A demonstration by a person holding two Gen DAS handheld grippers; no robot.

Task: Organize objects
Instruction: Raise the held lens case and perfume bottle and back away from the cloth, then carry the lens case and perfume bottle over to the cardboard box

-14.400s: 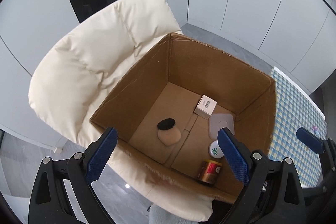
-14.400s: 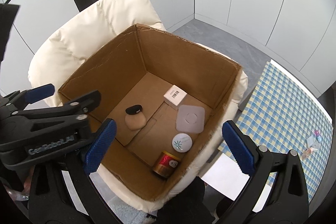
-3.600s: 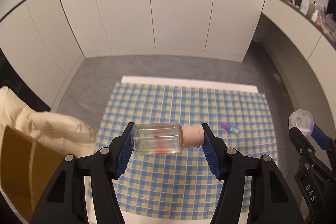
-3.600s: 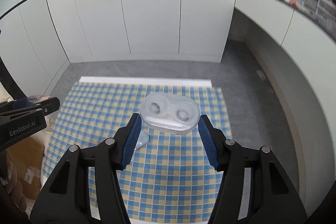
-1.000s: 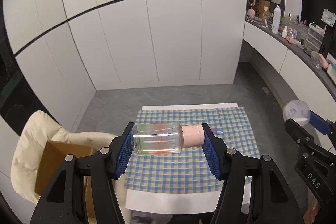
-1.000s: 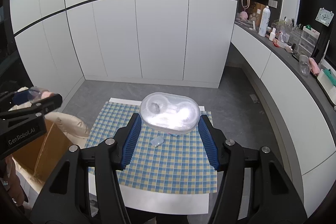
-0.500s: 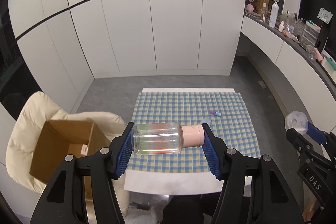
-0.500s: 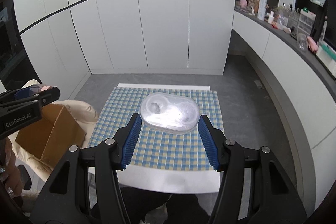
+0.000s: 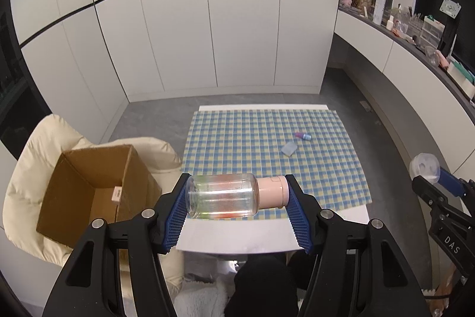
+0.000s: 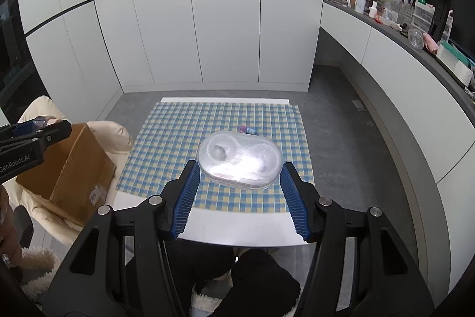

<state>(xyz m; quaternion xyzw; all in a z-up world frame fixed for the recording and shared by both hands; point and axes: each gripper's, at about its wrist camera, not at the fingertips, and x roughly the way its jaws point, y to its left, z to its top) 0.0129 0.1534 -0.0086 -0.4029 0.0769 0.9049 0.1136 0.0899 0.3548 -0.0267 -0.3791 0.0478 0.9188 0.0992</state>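
Observation:
My left gripper (image 9: pixel 236 199) is shut on a clear bottle with a pink cap (image 9: pixel 222 195), held sideways high above the table's near edge. My right gripper (image 10: pixel 239 167) is shut on a clear oval plastic case (image 10: pixel 240 159), also held high over the table. An open cardboard box (image 9: pixel 89 186) sits on a cream padded chair (image 9: pixel 32 156) to the left of the table; it shows in the right wrist view (image 10: pixel 68 165) too. A small purple-capped vial (image 9: pixel 302 135) and a pale blue flat piece (image 9: pixel 289 149) lie on the checked tablecloth (image 9: pixel 267 144).
The table's white near edge (image 9: pixel 267 236) lies below both grippers. A curved counter (image 10: pixel 415 49) with bottles and clutter runs along the right wall. White cabinet doors (image 10: pixel 207 28) stand behind the table. Grey floor surrounds it.
Both grippers keep their hold. The view has pulled back and swung left over the last second, so the box and chair show more fully at the left.

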